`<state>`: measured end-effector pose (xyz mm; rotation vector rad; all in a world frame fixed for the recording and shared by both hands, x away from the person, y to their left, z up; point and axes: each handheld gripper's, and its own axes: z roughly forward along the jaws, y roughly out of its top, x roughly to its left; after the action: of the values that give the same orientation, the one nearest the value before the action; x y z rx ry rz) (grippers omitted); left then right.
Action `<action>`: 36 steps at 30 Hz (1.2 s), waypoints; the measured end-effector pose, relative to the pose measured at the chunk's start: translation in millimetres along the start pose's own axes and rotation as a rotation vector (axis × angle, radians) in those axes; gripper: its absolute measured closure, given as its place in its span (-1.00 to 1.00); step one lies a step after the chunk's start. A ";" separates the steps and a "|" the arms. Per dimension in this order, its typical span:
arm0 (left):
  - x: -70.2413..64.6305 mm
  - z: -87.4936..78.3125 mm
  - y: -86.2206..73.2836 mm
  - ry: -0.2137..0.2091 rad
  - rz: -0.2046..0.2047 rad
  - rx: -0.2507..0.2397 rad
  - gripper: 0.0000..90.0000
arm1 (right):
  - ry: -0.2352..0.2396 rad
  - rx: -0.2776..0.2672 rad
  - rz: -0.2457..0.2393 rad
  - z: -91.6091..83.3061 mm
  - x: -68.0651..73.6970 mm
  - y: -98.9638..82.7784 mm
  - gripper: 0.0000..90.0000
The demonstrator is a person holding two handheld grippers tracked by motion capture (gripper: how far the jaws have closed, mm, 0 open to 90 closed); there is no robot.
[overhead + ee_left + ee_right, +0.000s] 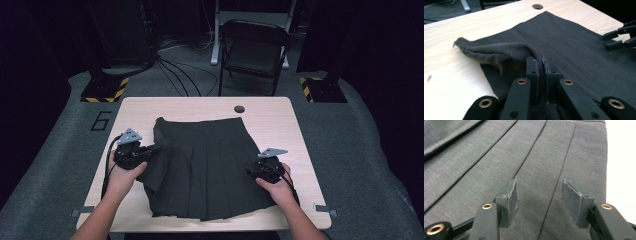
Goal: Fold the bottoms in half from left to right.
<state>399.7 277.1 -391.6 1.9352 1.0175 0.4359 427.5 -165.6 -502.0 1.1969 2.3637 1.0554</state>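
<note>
Left gripper [150, 150]: jaws clamped on the left edge of the skirt [205, 165], the pinched fabric raised off the table [210, 105] in a fold. Skirt: dark, pleated, lying mid-table; long axis runs near to far, waistband toward the far edge, hem toward the person, pleats fanning nearward. Right gripper [251, 172]: jaws parted, nothing between them, hovering at the skirt's right edge.
</note>
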 end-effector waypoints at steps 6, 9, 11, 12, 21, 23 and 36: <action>-12.3 7.4 15.8 -0.036 0.050 -0.001 0.87 | -0.006 0.005 -0.002 -2.9 -2.8 -4.2 0.02; -21.2 12.0 24.6 -0.051 0.072 -0.012 0.87 | -0.027 0.019 0.004 -5.6 -2.9 -6.5 0.03; -27.1 14.9 30.4 -0.069 0.087 -0.013 0.87 | -0.035 0.027 -0.012 -8.3 -3.9 -7.3 0.03; -30.8 16.9 32.9 -0.075 0.090 -0.018 0.87 | -0.040 0.021 -0.009 -8.7 -4.2 -8.6 0.03; -61.2 35.3 57.3 -0.141 0.150 -0.025 0.87 | -0.058 0.065 0.027 -14.8 -12.0 -20.7 0.03; -69.8 41.7 63.3 -0.161 0.165 -0.024 0.87 | -0.063 0.050 0.023 -17.2 -14.3 -23.1 0.04; -123.5 77.2 95.6 -0.286 0.257 -0.020 0.87 | -0.076 0.038 0.057 -30.8 -18.1 -34.4 0.04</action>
<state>420.6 110.8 -344.0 2.0474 0.5823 0.2975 402.2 -207.9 -506.8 1.3011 2.3146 0.9691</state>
